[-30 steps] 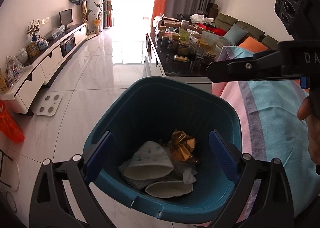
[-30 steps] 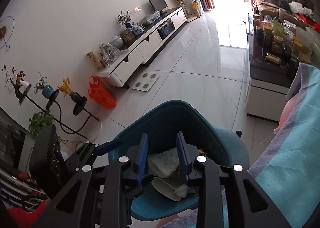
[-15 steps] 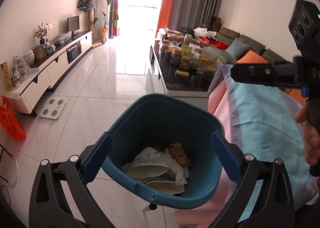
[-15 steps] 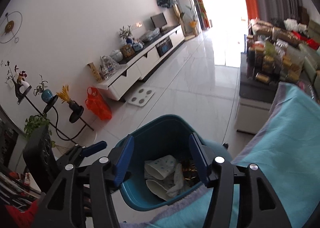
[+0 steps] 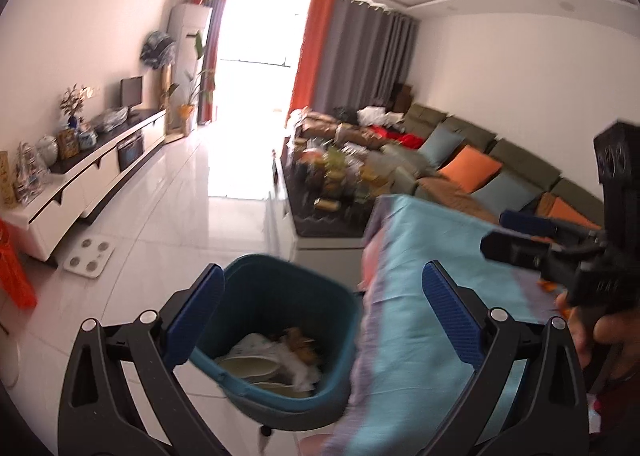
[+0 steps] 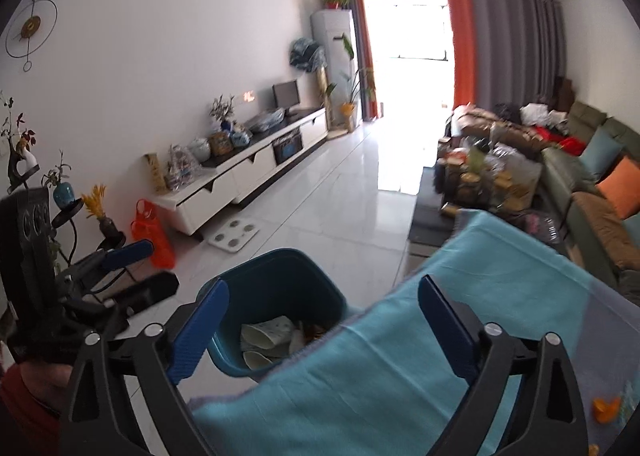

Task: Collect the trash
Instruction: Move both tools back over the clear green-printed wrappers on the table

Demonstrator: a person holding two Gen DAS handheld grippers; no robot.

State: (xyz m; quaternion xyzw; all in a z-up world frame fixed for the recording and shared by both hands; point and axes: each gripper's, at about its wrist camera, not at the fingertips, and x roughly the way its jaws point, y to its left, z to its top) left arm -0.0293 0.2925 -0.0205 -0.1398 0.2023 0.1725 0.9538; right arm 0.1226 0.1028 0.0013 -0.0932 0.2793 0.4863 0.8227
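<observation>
Both grippers had pulled back from the teal bin (image 5: 276,296) on the floor beside the turquoise cloth (image 6: 400,356). The right gripper (image 6: 324,332), pinched narrow a second earlier, gaped wide and empty; the left gripper (image 5: 324,320) stayed spread, empty. The trash (image 5: 276,352) lay in the bin, below and ahead of both.

The bin (image 5: 288,296) at lower centre is dark teal, holding white, blue-dotted cups (image 6: 266,330) and a golden-brown wrapper (image 5: 298,340). The cloth (image 6: 400,356) at lower right is turquoise with a lilac and pink striped edge. An orange scrap (image 6: 606,404) lies at the far lower right. Gripper pads (image 5: 448,316) are blue on black frames.
</observation>
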